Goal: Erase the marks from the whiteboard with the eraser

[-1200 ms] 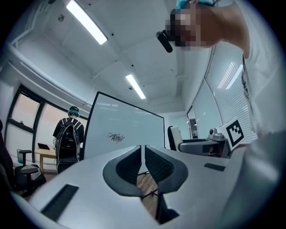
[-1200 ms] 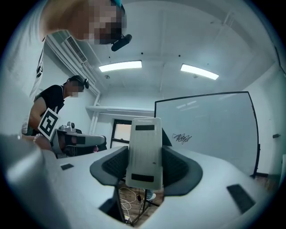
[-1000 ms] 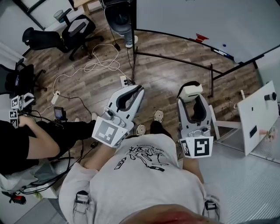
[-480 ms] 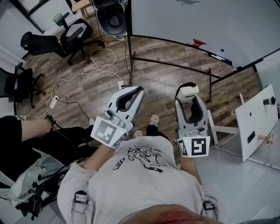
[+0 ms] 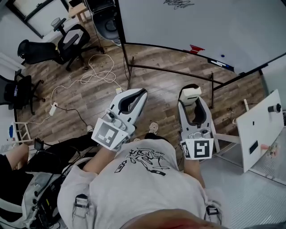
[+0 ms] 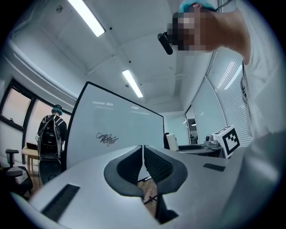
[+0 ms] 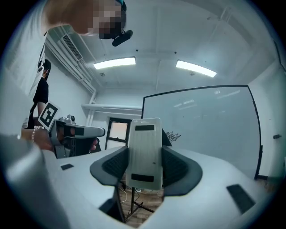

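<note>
A large whiteboard on a black stand fills the top of the head view, with a black scribble mark near its top edge. The same mark shows in the left gripper view and again, mark, in the right gripper view. My right gripper is shut on the white eraser, whose end pokes out past the jaws. My left gripper is shut with nothing between its jaws. Both are held in front of my chest, well short of the board.
A red thing and markers rest on the board's tray. Office chairs and white cables lie on the wooden floor at left. A white panel stands at right. Another person's knee is at far left.
The view has shifted toward the whiteboard, so its scribble mark is now in sight at the top. The person at left has slid further out of view. Both grippers kept their pose.
</note>
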`<state>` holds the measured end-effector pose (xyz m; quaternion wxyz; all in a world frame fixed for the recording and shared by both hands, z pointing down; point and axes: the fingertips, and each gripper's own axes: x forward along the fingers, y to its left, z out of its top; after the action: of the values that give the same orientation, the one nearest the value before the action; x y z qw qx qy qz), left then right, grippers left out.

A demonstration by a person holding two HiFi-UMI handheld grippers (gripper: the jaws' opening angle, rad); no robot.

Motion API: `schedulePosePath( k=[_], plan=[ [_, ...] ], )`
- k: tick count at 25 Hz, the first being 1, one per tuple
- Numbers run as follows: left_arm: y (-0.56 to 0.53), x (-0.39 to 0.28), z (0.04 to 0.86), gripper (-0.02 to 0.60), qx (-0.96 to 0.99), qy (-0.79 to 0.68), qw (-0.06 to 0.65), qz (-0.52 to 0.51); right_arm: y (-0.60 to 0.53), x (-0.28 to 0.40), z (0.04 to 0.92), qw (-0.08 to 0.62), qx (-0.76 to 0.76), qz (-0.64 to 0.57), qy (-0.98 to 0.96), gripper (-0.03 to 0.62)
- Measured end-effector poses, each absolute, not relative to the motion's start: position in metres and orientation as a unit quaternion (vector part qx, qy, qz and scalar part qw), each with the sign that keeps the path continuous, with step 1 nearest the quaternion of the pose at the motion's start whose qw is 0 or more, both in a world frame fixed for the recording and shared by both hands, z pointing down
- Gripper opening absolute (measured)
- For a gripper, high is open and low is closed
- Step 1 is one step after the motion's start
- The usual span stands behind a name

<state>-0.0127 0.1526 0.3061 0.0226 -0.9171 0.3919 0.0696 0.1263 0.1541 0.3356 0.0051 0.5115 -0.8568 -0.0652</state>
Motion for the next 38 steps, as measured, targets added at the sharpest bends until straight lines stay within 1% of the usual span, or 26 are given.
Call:
schedulePosePath(
  k=[9,15,22,30,38],
  plan=[
    [0.109,0.022,0.306,0.029,-0.909,0.413,0.017,0.057,0.108,0.165,0.334,0.012,0.504,-0.064,-0.861,0.239],
    [0.090,0.033,0.306,0.030,-0.901,0.430,0.018,0.054,0.090,0.175,0.331,0.010,0.485,-0.072,-0.871,0.238],
    [0.073,0.046,0.313,0.029,-0.897,0.439,0.012,0.048,0.070,0.186,0.336,0.024,0.478,-0.078,-0.874,0.238],
    [0.046,0.044,0.315,0.029,-0.894,0.445,0.014,0.043,0.042,0.184,0.337,0.018,0.474,-0.073,-0.877,0.236],
    [-0.005,0.020,0.317,0.029,-0.893,0.447,0.012,0.047,-0.007,0.161,0.335,0.021,0.475,-0.077,-0.876,0.235]
  ],
)
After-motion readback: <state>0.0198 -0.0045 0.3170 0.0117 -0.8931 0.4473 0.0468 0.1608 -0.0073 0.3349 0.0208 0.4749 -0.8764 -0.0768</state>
